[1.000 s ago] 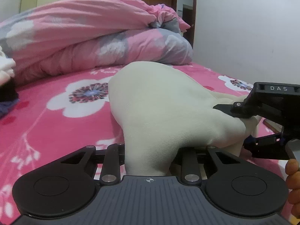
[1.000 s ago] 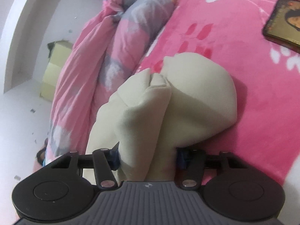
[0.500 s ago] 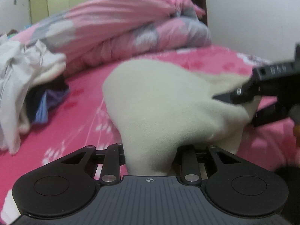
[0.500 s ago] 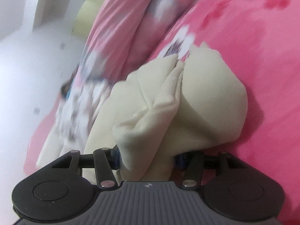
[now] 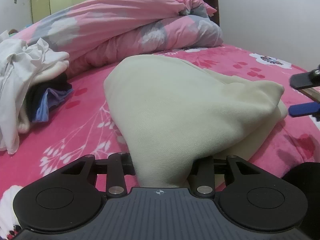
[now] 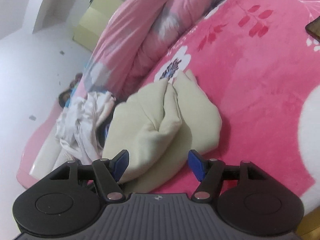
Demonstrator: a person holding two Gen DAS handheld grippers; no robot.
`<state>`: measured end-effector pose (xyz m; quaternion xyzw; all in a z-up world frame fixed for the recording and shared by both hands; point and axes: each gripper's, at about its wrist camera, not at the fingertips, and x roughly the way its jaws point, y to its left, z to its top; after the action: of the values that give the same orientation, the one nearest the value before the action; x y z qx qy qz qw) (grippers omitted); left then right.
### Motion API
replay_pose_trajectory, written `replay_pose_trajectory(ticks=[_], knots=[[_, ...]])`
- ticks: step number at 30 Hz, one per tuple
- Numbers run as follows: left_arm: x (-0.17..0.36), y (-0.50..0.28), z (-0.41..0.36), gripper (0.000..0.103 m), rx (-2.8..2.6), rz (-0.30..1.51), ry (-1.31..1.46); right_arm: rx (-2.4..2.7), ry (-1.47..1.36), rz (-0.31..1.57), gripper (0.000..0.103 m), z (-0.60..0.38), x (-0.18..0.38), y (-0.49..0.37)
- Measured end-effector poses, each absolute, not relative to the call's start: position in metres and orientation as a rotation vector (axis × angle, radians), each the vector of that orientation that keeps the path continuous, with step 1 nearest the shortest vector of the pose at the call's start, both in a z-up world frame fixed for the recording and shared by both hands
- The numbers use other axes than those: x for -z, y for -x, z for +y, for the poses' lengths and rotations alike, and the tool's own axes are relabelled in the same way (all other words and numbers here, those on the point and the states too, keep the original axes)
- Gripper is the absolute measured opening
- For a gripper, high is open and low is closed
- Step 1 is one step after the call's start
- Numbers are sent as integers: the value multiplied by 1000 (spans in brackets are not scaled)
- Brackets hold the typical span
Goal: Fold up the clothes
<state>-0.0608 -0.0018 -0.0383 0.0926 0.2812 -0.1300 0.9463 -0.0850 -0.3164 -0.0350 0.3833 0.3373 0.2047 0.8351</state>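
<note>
On pink floral bedsheet (image 5: 84, 108), nine o'clock: unfolded laundry pile (image 5: 22, 84). Centre: cream garment (image 5: 180, 108), bundled in folds, resting on sheet. Left gripper (image 5: 162, 164) clamped on its near edge. Three o'clock: right gripper (image 6: 158, 166), fingers spread, nothing held, garment just ahead. Likely release stage; advise lowering flat before left lets go, then smoothing creases.

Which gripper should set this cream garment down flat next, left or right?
Left. The left gripper is shut on the cream garment, so it controls the fabric. The right gripper is open, its blue pads clear of the cloth.
</note>
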Motion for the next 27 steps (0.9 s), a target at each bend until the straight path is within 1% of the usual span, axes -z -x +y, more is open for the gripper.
replay_pose_trajectory(ticks=[10, 12, 13, 18, 24, 27], knots=[[41, 63, -3, 41, 268, 550, -228, -458, -889, 717, 68, -295, 50, 50], [41, 63, -4, 41, 267, 548, -233, -448, -904, 723, 66, -296, 53, 45], [42, 63, -4, 41, 267, 547, -236, -444, -912, 724, 60, -296, 54, 42], [44, 63, -5, 42, 267, 540, -251, -444, -936, 731, 55, -296, 59, 33], [45, 62, -4, 42, 273, 537, -254, -437, -948, 745, 56, -295, 58, 33], [45, 62, -5, 42, 274, 534, -258, -437, -989, 749, 61, -297, 59, 36]])
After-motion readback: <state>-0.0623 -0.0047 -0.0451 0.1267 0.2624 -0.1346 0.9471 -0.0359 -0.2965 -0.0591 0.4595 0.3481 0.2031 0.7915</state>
